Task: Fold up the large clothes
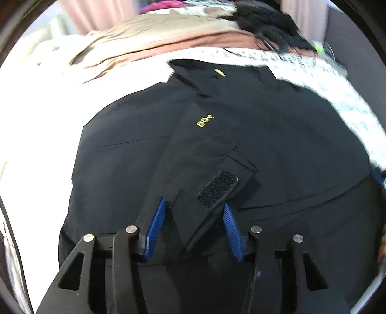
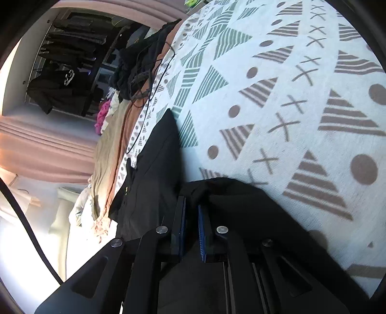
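A black jacket [image 1: 265, 135] with small gold lettering lies spread on the bed. One sleeve is folded across its body, and the sleeve's cuff [image 1: 217, 186], with a black velcro strip, sits between the blue pads of my left gripper [image 1: 194, 203]. Both pads touch the cuff's edges. In the right wrist view the jacket [image 2: 156, 169] stretches away to the left. My right gripper [image 2: 191, 202] has its jaws nearly together on a bunched edge of the black fabric [image 2: 229, 193] at the jacket's side.
The bed wears a white cover [image 2: 277, 96] printed with striped triangles, dots and crosses. Tan and brown cloths [image 1: 144, 41] and a dark pile [image 1: 265, 21] lie at the far edge. A wardrobe with dark hanging clothes [image 2: 65, 72] and pink curtains [image 2: 43, 145] stand beyond the bed.
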Motion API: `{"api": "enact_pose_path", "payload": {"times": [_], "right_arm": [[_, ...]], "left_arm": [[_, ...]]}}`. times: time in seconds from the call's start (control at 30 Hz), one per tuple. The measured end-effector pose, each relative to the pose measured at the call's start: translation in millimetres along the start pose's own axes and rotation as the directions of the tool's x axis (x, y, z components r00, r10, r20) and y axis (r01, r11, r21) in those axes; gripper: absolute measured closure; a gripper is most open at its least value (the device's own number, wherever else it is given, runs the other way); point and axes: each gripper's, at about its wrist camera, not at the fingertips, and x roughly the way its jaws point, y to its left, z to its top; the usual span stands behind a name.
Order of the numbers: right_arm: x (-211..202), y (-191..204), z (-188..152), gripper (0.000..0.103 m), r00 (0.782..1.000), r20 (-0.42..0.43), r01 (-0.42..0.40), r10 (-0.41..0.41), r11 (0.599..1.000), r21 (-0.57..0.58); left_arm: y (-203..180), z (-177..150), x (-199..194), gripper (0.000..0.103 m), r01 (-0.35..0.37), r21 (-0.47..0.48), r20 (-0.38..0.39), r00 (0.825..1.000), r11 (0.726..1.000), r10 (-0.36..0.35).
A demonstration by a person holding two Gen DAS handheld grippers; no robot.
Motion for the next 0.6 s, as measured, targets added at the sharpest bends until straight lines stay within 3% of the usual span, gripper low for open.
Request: {"api": "enact_pose_path", "payload": {"times": [0.03,0.07,0.17,0.37,0.53,0.6], "right_arm": [[-1,-1,0,0.097,1.000,0.000,-0.006,0.006,1.000,0.009],[-3,-2,-1,0.097,1.000,0.002,-0.007,0.007,1.000,0.014],[-10,2,0,0.097,1.000,0.030,0.007,-0.007,1.000,0.001],[-13,5,4,0.097,1.000,0.015,0.016,-0.016,1.000,-0.005],[-16,12,6,0.096,0.999,-0.003,0.051,-0.051,0.998,-0.019],[-17,18,5,0.095,0.997,-0.004,0.075,-0.075,0.996,-0.039]], "left_arm": [[11,0,-4,0.063,0.013,-0.030,0.008,1.000,0.999,-0.013],[23,1,-7,0.078,0.010,-0.060,0.015,1.000,0.998,-0.009],[66,0,-18,0.084,0.055,-0.189,0.038,0.998,0.980,-0.049],[133,-13,-30,0.084,0.103,-0.343,0.038,0.995,0.934,-0.095],[164,-23,-26,0.084,0.136,-0.440,-0.005,0.988,0.888,-0.154],[171,-27,-28,0.083,0.128,-0.446,0.001,0.990,0.886,-0.142]]}}
